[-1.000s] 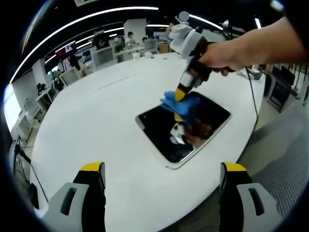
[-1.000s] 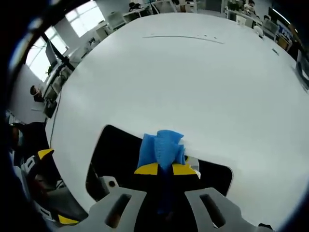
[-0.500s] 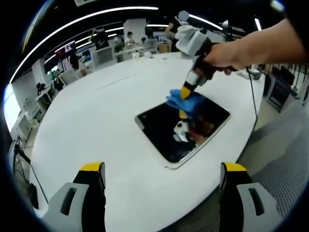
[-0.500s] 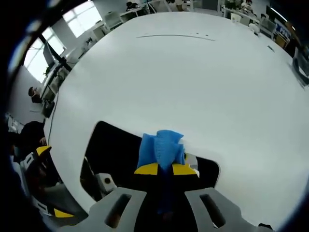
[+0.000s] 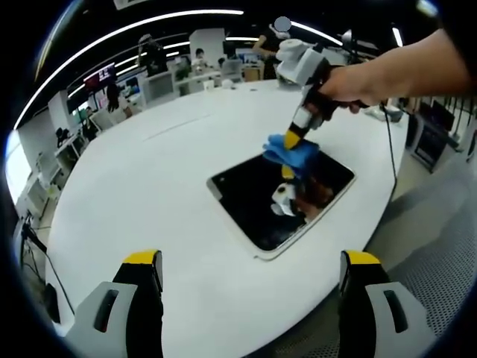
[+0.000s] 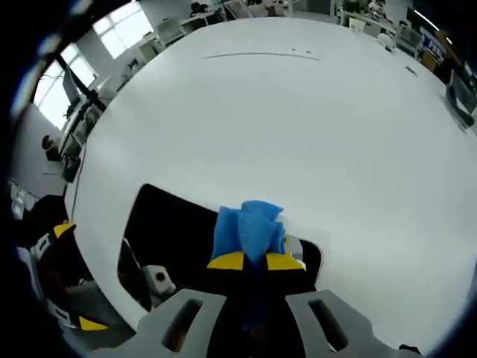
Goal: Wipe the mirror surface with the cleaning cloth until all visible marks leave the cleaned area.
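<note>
One right hand-held gripper (image 5: 295, 139) pinched the crumpled blue cleaning cloth (image 5: 292, 153) against the dark rectangular mirror (image 5: 283, 198) on the white tabletop (image 5: 149, 194); the left hand-held gripper (image 5: 252, 298) gaped. Cloth near the edge risked sliding off the glass.

One mirror (image 5: 283, 198) – one cloth (image 5: 292, 151)

Open-plan office: long curved white ceiling light strips (image 5: 134, 30) over rows of desks with computer monitors (image 5: 160, 86), seated people (image 5: 200, 58) at the far end, bright windows (image 6: 123, 26), all beyond a large white oval table (image 5: 149, 186).
</note>
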`<state>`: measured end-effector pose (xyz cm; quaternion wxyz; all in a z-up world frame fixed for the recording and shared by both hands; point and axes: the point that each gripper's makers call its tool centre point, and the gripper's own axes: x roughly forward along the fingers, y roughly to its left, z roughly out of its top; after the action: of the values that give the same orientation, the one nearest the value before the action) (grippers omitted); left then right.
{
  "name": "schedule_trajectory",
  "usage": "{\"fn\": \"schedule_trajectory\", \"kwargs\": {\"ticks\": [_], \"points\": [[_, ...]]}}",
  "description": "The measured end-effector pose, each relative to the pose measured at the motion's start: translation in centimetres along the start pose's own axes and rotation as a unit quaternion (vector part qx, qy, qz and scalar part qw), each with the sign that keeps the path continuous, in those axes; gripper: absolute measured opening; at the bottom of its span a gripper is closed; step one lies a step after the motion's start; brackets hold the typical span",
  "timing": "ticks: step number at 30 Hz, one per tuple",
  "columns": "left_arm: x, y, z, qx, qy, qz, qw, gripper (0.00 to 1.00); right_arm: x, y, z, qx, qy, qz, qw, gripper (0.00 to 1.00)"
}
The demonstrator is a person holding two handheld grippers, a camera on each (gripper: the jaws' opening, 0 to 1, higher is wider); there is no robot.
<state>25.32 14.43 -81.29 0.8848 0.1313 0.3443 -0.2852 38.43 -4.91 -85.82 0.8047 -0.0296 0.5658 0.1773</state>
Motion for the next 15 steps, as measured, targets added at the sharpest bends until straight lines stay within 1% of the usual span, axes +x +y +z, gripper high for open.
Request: {"fn": "schedule_trajectory", "kwargs": {"ticks": [10, 15], "points": [[-0.02, 0.03, 0.00, 0.002, 0.001, 0.001, 1.0000, 0.99, 0.03, 0.11, -0.05, -0.002, -0.007, -0.008, 0.9999, 0.02], [-0.06, 0.07, 0.04, 0.003, -0.001, 0.002, 1.0000, 0.99, -0.17, 0.43, -0.68, -0.004, -0.004, -0.009, 0.9999, 0.02]]}}
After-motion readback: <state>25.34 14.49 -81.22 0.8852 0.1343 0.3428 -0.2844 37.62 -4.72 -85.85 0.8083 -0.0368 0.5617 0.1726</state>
